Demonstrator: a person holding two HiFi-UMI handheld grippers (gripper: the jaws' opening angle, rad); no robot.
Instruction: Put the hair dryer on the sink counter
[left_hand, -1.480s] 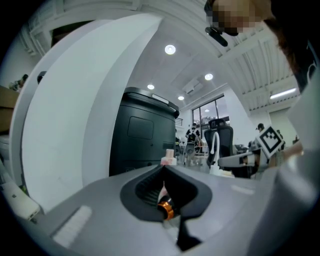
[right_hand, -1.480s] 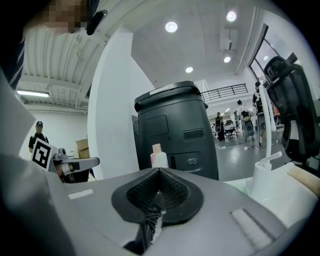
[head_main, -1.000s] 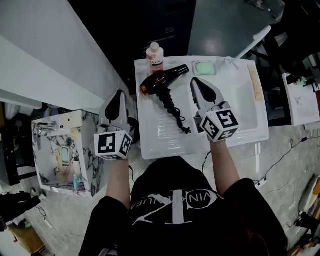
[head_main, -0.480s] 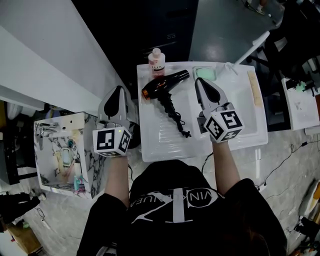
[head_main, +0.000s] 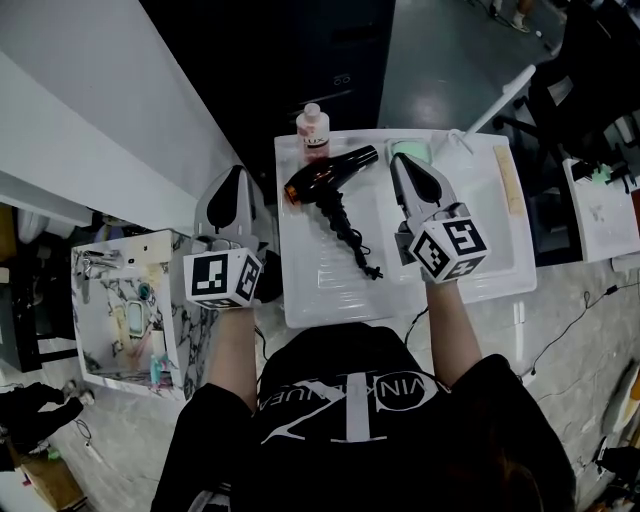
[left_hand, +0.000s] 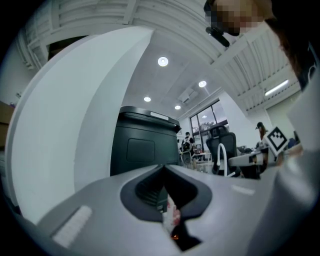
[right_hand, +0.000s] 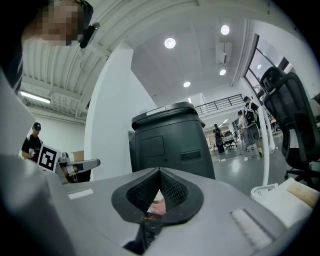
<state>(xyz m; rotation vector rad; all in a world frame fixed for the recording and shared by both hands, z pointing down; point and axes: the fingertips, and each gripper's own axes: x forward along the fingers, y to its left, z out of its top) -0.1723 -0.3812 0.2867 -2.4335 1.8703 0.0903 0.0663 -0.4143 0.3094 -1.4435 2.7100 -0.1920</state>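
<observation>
The black hair dryer (head_main: 325, 178) lies on the white ribbed sink counter (head_main: 470, 270), its orange-rimmed nozzle pointing left and its coiled cord (head_main: 355, 240) trailing toward me. My right gripper (head_main: 396, 160) hovers over the counter just right of the dryer, shut and holding nothing. My left gripper (head_main: 238, 172) is left of the counter's edge, also shut and holding nothing. In the left gripper view the left gripper (left_hand: 163, 169) has its jaws meeting at the tips. The right gripper (right_hand: 160, 171) looks the same in the right gripper view.
A pink bottle (head_main: 313, 128) stands at the counter's far left corner, with a green soap (head_main: 408, 150) to the right of it. A white tap (head_main: 500, 95) rises at the far right. A small marbled sink cabinet (head_main: 130, 310) stands on the floor to the left. A dark cabinet (right_hand: 170, 140) stands ahead.
The head view has shifted slightly. Both grippers have hardly moved and stay shut. The hair dryer has not moved.
</observation>
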